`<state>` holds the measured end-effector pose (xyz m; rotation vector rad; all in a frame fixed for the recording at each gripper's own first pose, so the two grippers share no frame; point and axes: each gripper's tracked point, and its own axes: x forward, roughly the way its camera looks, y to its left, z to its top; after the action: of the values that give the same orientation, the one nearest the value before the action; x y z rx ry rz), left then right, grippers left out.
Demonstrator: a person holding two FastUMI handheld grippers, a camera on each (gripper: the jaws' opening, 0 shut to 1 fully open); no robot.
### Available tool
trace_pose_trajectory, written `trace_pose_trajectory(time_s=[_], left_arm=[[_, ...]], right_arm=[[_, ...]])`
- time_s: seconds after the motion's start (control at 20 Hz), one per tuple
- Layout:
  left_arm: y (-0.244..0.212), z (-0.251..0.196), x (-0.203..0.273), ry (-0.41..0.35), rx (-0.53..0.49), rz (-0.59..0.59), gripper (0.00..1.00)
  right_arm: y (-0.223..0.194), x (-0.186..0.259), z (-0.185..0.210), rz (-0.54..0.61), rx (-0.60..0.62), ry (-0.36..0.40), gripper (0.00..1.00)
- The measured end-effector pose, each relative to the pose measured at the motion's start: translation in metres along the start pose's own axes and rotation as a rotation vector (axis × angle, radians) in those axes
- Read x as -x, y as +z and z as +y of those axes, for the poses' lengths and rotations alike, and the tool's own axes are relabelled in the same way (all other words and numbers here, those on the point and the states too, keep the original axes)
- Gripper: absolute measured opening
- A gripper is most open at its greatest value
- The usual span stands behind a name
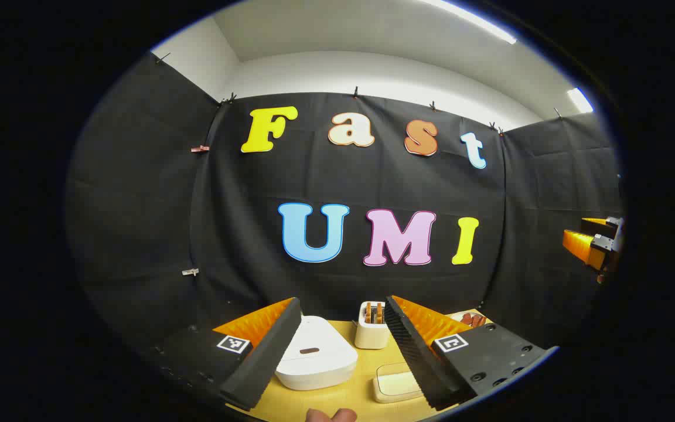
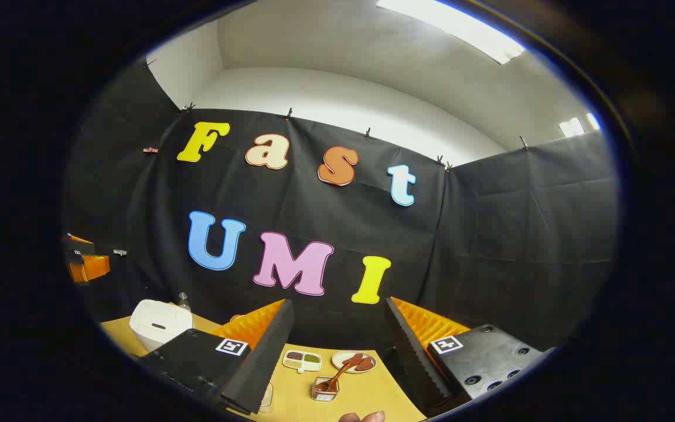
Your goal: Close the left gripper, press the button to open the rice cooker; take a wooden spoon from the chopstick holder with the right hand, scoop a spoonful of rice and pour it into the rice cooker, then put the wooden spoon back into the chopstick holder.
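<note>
One closed rice cooker (image 1: 316, 358) and one chopstick holder (image 1: 371, 333) were seen on the counter (image 1: 314, 404); the left gripper (image 1: 337, 346) and the right gripper (image 2: 337, 351) were held wide open, empty.

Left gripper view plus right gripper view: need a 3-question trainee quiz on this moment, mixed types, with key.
1. True or false: the rice cooker has its lid down.
2. Multiple choice: in the left gripper view, the chopstick holder stands A) on top of the rice cooker, B) on the table just to the right of the cooker, C) between the fingers of the right gripper.
3. Fill in: the fingers of the left gripper stand ____.

Key: 1 true; 2 B; 3 open, apart, holding nothing.
</note>
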<state>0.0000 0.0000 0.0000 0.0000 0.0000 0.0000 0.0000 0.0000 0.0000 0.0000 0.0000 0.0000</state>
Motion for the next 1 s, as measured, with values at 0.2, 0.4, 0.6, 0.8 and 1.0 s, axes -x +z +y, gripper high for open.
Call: trace_pose_trajectory(time_s=[0.2, 0.4, 0.6, 0.8, 1.0], left_arm=[[0.000, 0.004, -0.004, 0.009, -0.035, -0.004, 0.99], [-0.005, 0.001, -0.006, 0.007, -0.024, 0.006, 0.98], [-0.008, -0.004, -0.007, 0.002, -0.069, 0.003, 0.99], [-0.016, -0.012, -0.007, -0.018, -0.069, 0.014, 0.99], [-0.014, -0.014, -0.007, -0.029, -0.055, -0.001, 0.99]], right_arm=[[0.016, -0.006, -0.008, -0.017, 0.036, -0.005, 0.96], [0.016, -0.009, -0.013, -0.013, 0.007, -0.013, 0.96], [-0.010, -0.010, -0.006, 0.027, 0.041, -0.020, 0.97], [-0.030, -0.009, 0.002, 0.066, -0.008, -0.019, 0.97], [-0.035, -0.007, 0.003, 0.073, -0.043, -0.018, 0.97]])
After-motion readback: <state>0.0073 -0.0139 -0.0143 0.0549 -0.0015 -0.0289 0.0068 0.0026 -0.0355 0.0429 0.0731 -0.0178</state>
